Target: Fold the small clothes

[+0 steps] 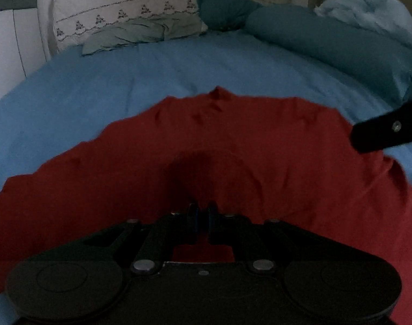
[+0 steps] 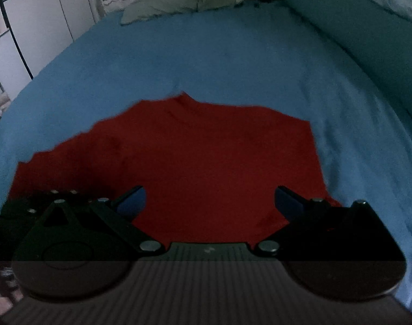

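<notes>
A red garment [image 1: 233, 140] lies spread flat on the blue bedsheet [image 1: 97, 86]. My left gripper [image 1: 202, 211] is low over its near edge with the jaws nearly together; whether cloth is pinched between them I cannot tell. My right gripper [image 2: 210, 203] is open wide just above the near part of the same red garment [image 2: 206, 149], with nothing between its blue pads [image 2: 132, 203]. One black finger of the right gripper shows at the right edge of the left wrist view [image 1: 381, 132], by the garment's right side.
A teal rolled duvet [image 1: 327, 38] and a light blue blanket [image 1: 368, 8] lie along the right of the bed. A green cloth [image 1: 141, 33] and a white embroidered pillow [image 1: 119, 13] sit at the head. White cupboards [image 2: 38, 32] stand to the left.
</notes>
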Demonstrator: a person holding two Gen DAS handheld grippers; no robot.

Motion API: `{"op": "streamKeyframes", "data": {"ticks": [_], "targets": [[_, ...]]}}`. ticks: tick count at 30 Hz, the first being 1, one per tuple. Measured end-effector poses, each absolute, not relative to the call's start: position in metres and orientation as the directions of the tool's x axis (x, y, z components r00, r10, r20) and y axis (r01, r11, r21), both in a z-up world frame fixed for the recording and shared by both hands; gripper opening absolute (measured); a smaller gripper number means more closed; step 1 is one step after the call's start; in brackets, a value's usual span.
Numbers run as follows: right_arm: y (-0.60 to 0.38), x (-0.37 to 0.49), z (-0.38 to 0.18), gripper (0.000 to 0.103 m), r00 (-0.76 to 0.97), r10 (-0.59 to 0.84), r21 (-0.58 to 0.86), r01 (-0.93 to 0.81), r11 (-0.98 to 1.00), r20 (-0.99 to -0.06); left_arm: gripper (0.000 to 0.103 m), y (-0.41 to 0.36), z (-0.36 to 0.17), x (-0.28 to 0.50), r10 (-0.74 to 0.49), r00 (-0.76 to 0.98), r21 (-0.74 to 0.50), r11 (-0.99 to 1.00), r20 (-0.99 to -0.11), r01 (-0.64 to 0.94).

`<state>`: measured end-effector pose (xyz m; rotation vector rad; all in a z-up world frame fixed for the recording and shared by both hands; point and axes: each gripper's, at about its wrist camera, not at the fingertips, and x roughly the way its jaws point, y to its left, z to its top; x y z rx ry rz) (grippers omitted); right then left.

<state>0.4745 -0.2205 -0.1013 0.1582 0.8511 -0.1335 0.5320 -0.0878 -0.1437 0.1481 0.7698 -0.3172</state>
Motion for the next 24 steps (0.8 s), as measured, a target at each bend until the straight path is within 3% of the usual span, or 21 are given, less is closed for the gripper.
{"op": "streamKeyframes", "data": {"ticks": [1,2,4,8,13,19,23,24], "targets": [[-0.224,0.474,-0.103,0.103,0.651,-0.045,0.092,0.175,0.980,-0.757,0.019,-0.088,-0.143,0.531,-0.231,0.675,0.017,0.940,-0.701,0.339],[-0.225,0.473,-0.105,0.103,0.652,-0.031,0.104,0.167,0.980,-0.757,0.036,-0.088,-0.140,0.531,-0.231,0.672,0.020,0.939,-0.703,0.344],[-0.228,0.475,-0.106,0.103,0.655,-0.002,0.141,0.165,0.976,-0.756,0.056,-0.084,-0.135,0.529,-0.223,0.678,0.031,0.939,-0.700,0.341],[-0.228,0.481,-0.104,0.103,0.660,0.061,0.224,0.166,0.960,-0.749,0.075,-0.052,-0.116,0.517,-0.151,0.712,0.087,0.954,-0.686,0.287],[-0.194,0.497,-0.108,0.103,0.655,0.159,0.312,0.122,0.942,-0.738,0.076,0.010,-0.103,0.504,0.050,0.737,0.203,0.972,-0.674,0.119],[-0.150,0.522,-0.129,0.101,0.667,0.120,0.278,0.135,0.951,-0.735,0.077,0.073,-0.113,0.505,0.191,0.689,0.204,0.977,-0.699,-0.064],[-0.137,0.535,-0.154,0.074,0.621,0.016,0.182,0.204,0.962,-0.783,0.077,0.091,-0.123,0.507,0.226,0.672,0.198,0.973,-0.705,-0.119],[-0.136,0.534,-0.158,0.071,0.609,-0.002,0.160,0.212,0.964,-0.793,0.077,0.093,-0.127,0.509,0.232,0.665,0.198,0.972,-0.710,-0.128]]}}
